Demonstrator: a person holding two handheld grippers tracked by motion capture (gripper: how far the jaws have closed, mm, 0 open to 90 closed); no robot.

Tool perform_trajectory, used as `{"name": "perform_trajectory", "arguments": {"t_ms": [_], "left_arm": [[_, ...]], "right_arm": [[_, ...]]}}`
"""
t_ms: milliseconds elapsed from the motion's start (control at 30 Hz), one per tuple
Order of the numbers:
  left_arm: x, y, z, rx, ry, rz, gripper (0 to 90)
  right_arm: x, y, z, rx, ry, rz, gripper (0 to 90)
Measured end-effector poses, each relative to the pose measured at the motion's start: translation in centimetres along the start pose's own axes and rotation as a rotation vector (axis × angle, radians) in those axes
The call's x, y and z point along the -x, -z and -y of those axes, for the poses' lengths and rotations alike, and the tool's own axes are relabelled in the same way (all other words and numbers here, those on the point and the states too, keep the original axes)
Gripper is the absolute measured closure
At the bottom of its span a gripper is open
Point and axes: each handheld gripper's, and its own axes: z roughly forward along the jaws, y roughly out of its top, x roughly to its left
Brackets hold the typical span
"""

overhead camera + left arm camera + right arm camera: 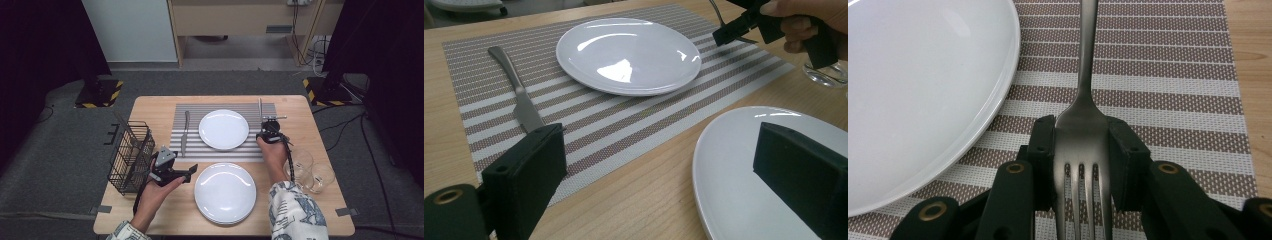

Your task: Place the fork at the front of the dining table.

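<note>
My right gripper (1081,165) pinches the fork (1083,125) by its head (tines toward me) at the placemat's (1173,75) right edge beside the plate (923,90); it could pivot and skew. My left gripper (674,170) hangs open.

The fork (1082,150) runs off both picture edges (tine tips and handle end cut); basket (131,156) contents too small to tell.

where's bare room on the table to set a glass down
Bare wood runs along the far edge beyond the placemat, and at the right of the fork. Crowded: the near right corner by the two glasses and the near plate.
</note>
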Motion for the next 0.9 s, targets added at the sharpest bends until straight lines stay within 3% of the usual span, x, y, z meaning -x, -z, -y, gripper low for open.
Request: {"name": "perform_trajectory", "arguments": {"t_ms": [900], "left_arm": [[0.00, 0.02, -0.01, -0.001, -0.001, 0.000, 6.4]], "right_arm": [[0.09, -0.50, 0.16, -0.021, -0.006, -0.001, 67.5]]}}
